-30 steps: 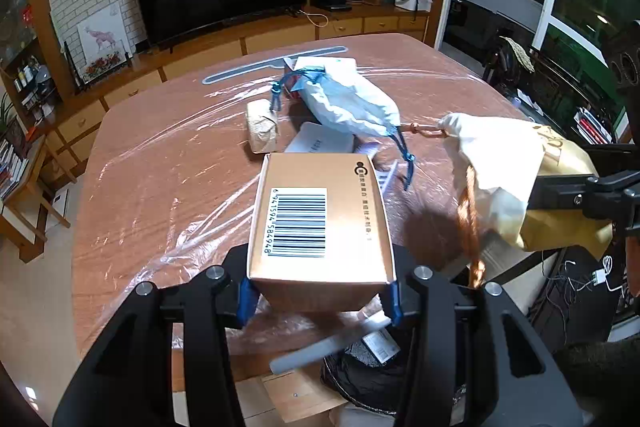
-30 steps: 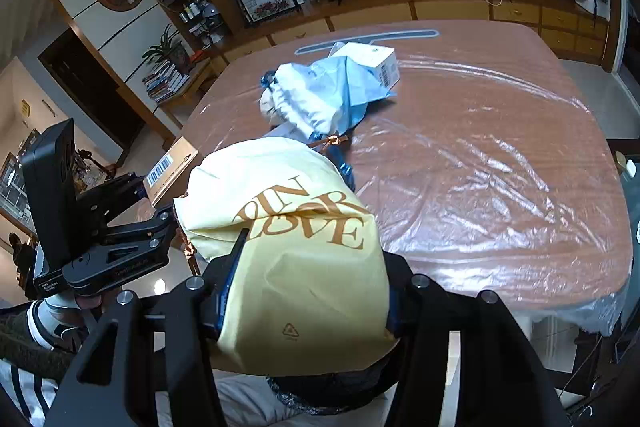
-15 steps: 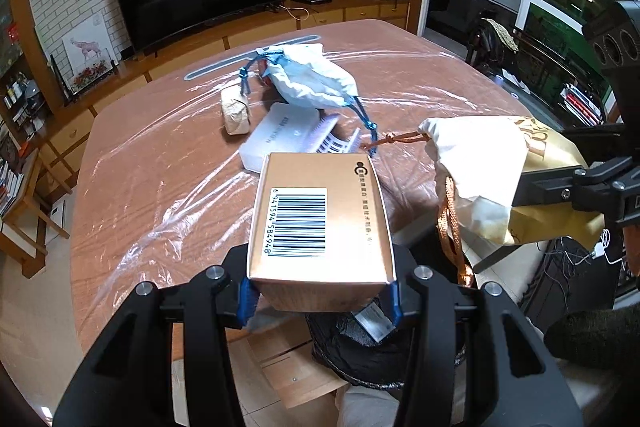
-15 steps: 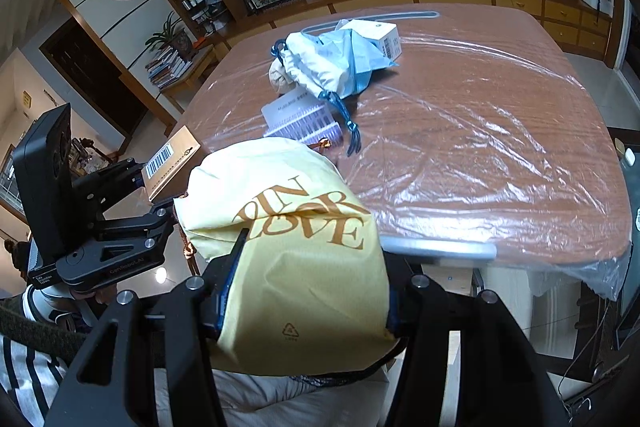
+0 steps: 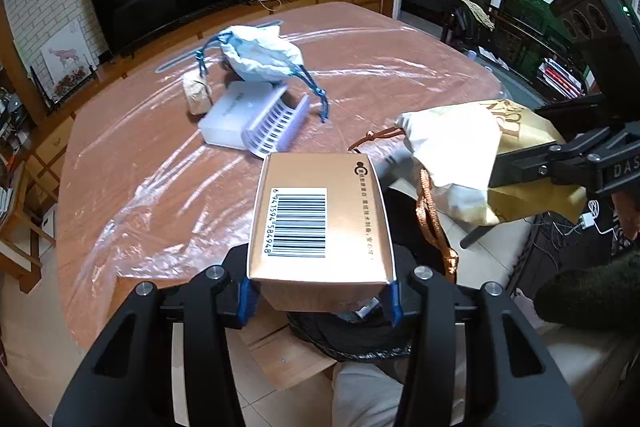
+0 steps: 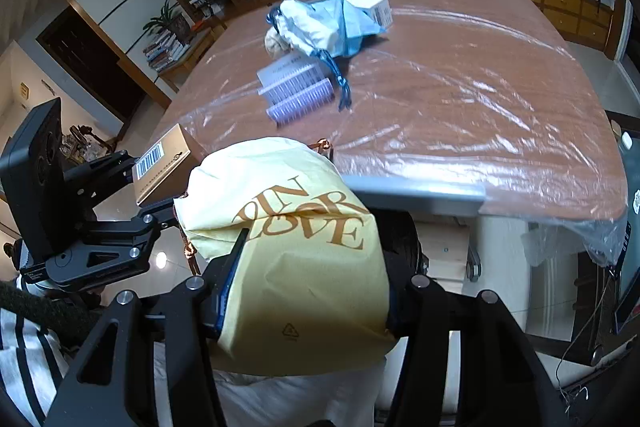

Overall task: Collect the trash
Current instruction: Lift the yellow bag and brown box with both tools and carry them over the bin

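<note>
Sitting clamped between claw point(image 5: 318, 297) pads: box point(image 5: 320, 219)

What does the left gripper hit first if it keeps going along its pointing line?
Probably the black trash bag: it sits just below the gold box held in the left gripper, past the table edge. Depth is unclear.

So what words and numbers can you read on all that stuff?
"6941594584948": under the barcode on the gold box.
"IN LOVE": yellow bag; the letters before it are creased.
"DAS": right gripper, cut off.
Box's small print and white box label: too blurred.
</note>
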`<state>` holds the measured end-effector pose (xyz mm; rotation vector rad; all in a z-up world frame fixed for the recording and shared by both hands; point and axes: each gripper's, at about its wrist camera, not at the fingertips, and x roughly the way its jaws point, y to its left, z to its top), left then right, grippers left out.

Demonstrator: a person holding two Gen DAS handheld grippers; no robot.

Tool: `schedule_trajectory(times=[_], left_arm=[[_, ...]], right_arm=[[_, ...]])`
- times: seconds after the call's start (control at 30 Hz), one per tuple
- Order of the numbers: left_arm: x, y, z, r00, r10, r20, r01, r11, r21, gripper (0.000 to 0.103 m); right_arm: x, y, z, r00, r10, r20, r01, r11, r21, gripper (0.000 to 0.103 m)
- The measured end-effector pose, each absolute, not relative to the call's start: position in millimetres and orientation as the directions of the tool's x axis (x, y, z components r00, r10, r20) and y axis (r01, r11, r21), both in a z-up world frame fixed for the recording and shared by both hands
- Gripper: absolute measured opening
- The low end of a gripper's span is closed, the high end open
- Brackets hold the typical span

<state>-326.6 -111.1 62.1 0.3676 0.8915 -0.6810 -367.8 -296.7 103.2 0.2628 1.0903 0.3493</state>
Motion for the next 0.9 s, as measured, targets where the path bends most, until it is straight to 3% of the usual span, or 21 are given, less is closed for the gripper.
schedule_trajectory(times=[0.9], left_arm=[[-351.4,-123.7,16.1,0.298,-0.372,-0.879,0.752,0.659,-0.024,0.048]], right_arm=[[-395.1,-287.2,55.7,0.261,0.420,-0.869,-0.148,0.907,0.394,0.053]])
